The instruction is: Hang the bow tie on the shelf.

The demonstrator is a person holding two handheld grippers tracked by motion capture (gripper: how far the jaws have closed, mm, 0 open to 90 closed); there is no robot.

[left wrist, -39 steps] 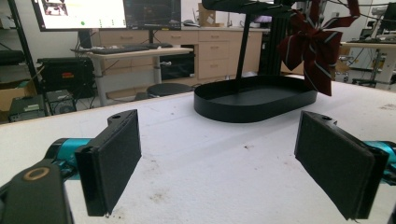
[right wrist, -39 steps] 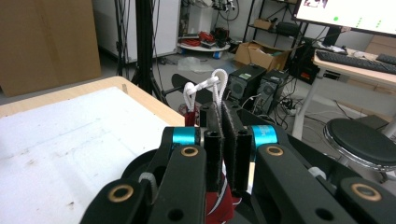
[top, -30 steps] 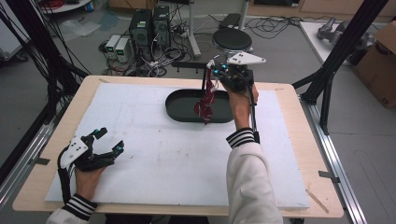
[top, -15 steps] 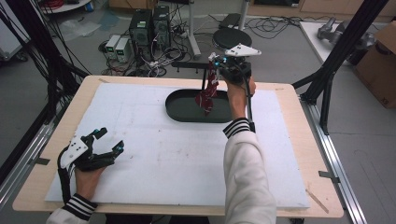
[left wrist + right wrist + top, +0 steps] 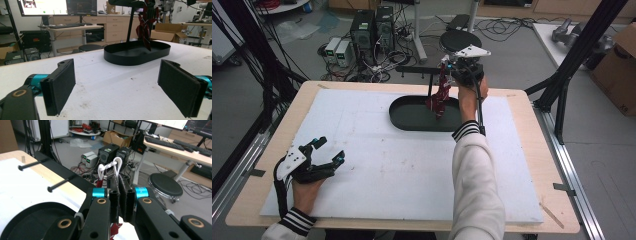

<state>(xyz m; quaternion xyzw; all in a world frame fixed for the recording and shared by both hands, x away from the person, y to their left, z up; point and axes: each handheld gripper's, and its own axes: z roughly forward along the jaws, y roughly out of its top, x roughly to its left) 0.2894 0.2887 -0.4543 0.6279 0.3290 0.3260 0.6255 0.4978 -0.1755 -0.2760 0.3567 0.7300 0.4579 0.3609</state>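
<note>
Right gripper [image 5: 446, 67] jaws clamped on white cord loop [image 5: 110, 168] of dark red dangling ornament [image 5: 438, 97]; ornament hung below jaws, over black oval metal tray [image 5: 404, 117]. Black rack pegs [image 5: 58, 184] stood left of jaws. Left gripper [image 5: 328, 151] jaws wide apart, nothing between, tray well ahead.

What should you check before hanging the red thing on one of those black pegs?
1. Grip: right gripper is shut on the red thing, pinching near its white loop. Ok.
2. Red thing clear of the black tray: it hangs above the tray floor in the left gripper view. Ok.
3. Pegs free: nothing hangs on the two in the right gripper view. Ok.
4. Loop open wide enough for a peg: cannot tell.
5. Loop lined up with a peg: it is off to the side of both. Not ok.
6. Left gripper out of the way: open, resting near the table's close corner. Ok.
</note>
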